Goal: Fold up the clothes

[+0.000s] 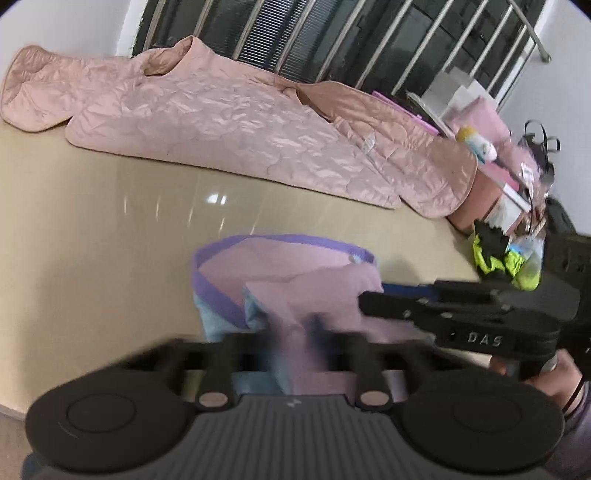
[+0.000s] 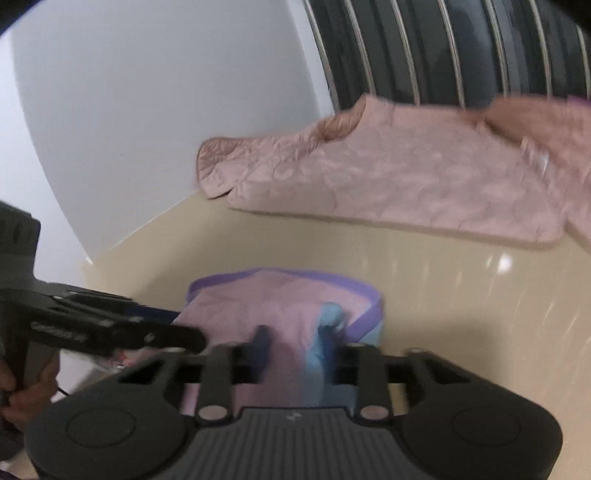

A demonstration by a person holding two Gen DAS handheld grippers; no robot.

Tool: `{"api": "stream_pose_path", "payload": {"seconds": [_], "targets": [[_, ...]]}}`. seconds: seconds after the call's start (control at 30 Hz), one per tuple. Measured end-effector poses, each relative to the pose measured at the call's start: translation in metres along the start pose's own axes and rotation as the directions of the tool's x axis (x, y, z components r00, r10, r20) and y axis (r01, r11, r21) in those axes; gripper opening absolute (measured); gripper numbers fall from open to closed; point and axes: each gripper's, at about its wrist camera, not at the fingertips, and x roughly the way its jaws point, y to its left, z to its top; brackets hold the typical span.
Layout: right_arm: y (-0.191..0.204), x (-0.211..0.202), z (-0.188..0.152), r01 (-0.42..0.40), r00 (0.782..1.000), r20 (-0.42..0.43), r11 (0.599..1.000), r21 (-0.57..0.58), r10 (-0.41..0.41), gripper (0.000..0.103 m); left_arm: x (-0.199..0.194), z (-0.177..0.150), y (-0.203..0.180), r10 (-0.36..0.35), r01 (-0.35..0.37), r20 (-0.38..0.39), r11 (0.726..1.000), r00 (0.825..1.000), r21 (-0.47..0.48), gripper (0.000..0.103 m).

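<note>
At the table's near edge, both grippers bite one small garment.
Left gripper and right gripper each clench the pink, purple-trimmed garment's cloth; quilted jacket lies along the far edge.

I count two garments on one beige surface: one pink quilted jacket spread out at the far side, and one small pink garment with purple trim and a blue lining near me. Two claws are in view: the left claw and the right claw. One barred window stands behind. At the right end I see one cluttered pile of boxes and bags, too jumbled to count, and one yellow-green item.
</note>
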Motion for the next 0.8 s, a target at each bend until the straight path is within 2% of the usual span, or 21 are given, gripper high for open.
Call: {"api": "stream_pose_path", "payload": {"seconds": [0.03, 0.07, 0.27, 0.37, 0.4, 0.43, 0.47, 0.5, 0.57, 0.63, 0.67, 0.73, 0.8], "targets": [[-0.002, 0.002, -0.001, -0.011, 1.000, 0.003, 1.000, 0.021, 0.011, 0.017, 0.000, 0.001, 0.001, -0.002, 0.002, 0.006, 1.000, 1.000, -0.014, 0.009], [0.001, 0.004, -0.001, -0.015, 1.000, 0.009, 1.000, 0.024, 0.015, 0.007, -0.001, 0.002, 0.000, 0.000, 0.000, 0.017, 1.000, 1.000, -0.015, 0.008], [0.020, -0.019, 0.014, -0.022, 0.992, 0.123, 1.000, -0.019, 0.025, 0.004, -0.026, 0.014, -0.020, -0.036, 0.025, 0.130, 0.996, 0.991, 0.088, 0.007], [0.022, -0.016, 0.027, 0.011, 0.986, 0.164, 0.999, -0.048, -0.003, 0.004, -0.019, 0.028, -0.014, -0.011, 0.001, 0.161, 0.998, 0.987, 0.066, 0.007], [0.021, -0.011, 0.031, 0.017, 0.986, 0.165, 0.999, -0.048, -0.009, 0.005, -0.013, 0.032, -0.009, 0.004, -0.012, 0.151, 0.999, 0.988, 0.053, 0.007], [0.019, -0.003, 0.034, 0.031, 0.987, 0.161, 0.999, -0.044, -0.023, 0.005, -0.005, 0.036, -0.004, 0.025, -0.030, 0.136, 0.999, 0.990, 0.040, 0.015], [0.017, 0.006, 0.037, 0.056, 0.988, 0.144, 0.998, -0.041, -0.050, 0.010, 0.006, 0.038, 0.001, 0.069, -0.072, 0.103, 0.997, 0.992, 0.023, 0.020], [0.015, 0.016, 0.037, 0.086, 0.990, 0.119, 0.995, -0.045, -0.080, 0.019, 0.016, 0.039, 0.006, 0.118, -0.119, 0.073, 0.993, 0.990, 0.010, 0.028], [0.012, 0.033, 0.037, 0.145, 0.987, 0.075, 0.988, -0.054, -0.141, 0.024, 0.021, 0.036, 0.011, 0.169, -0.169, 0.066, 0.986, 0.983, -0.003, 0.034], [0.015, 0.024, 0.033, 0.174, 0.980, 0.109, 0.983, -0.058, -0.167, 0.025, 0.012, 0.031, 0.010, 0.180, -0.180, 0.086, 0.984, 0.980, -0.005, 0.055], [0.018, 0.017, 0.032, 0.181, 0.977, 0.130, 0.981, -0.063, -0.172, 0.028, 0.006, 0.028, 0.008, 0.198, -0.199, 0.095, 0.980, 0.976, 0.001, 0.060], [0.024, 0.003, 0.026, 0.187, 0.972, 0.159, 0.979, -0.081, -0.173, 0.033, -0.002, 0.024, 0.001, 0.232, -0.234, 0.101, 0.972, 0.967, 0.010, 0.065], [0.027, 0.002, 0.022, 0.162, 0.981, 0.123, 0.983, -0.091, -0.150, 0.035, -0.006, 0.020, -0.006, 0.252, -0.253, 0.091, 0.967, 0.964, 0.003, 0.066]]}}
